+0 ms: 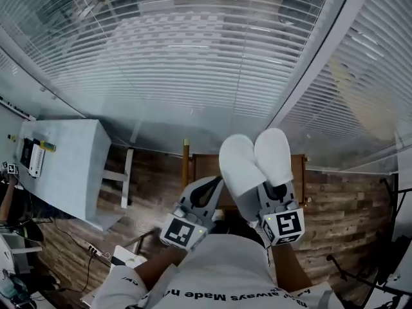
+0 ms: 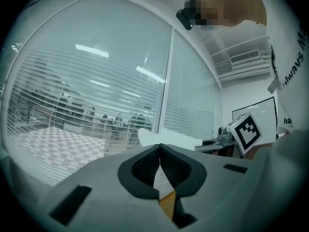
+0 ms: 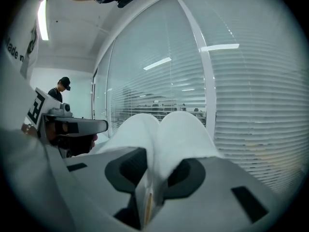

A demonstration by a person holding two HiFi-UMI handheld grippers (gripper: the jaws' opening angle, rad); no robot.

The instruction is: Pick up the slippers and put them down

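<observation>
Above the person's shirt (image 1: 225,269), toward 12 o'clock | right gripper (image 1: 270,195): fingers clamped on two white slippers (image 1: 254,163), pressed together, free ends pointing to 12 | left gripper (image 1: 207,192): at 9 o'clock beside it, fingers closed together, nothing between | blinds (image 1: 193,56) behind | white counter (image 1: 71,166) at 9 o'clock, on wooden floor (image 1: 347,205)

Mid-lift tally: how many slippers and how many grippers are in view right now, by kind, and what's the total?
White slippers: 2, both clamped together in the right gripper
Grippers: 2, the right one loaded, the left gripper shut on nothing
Total: 4
</observation>
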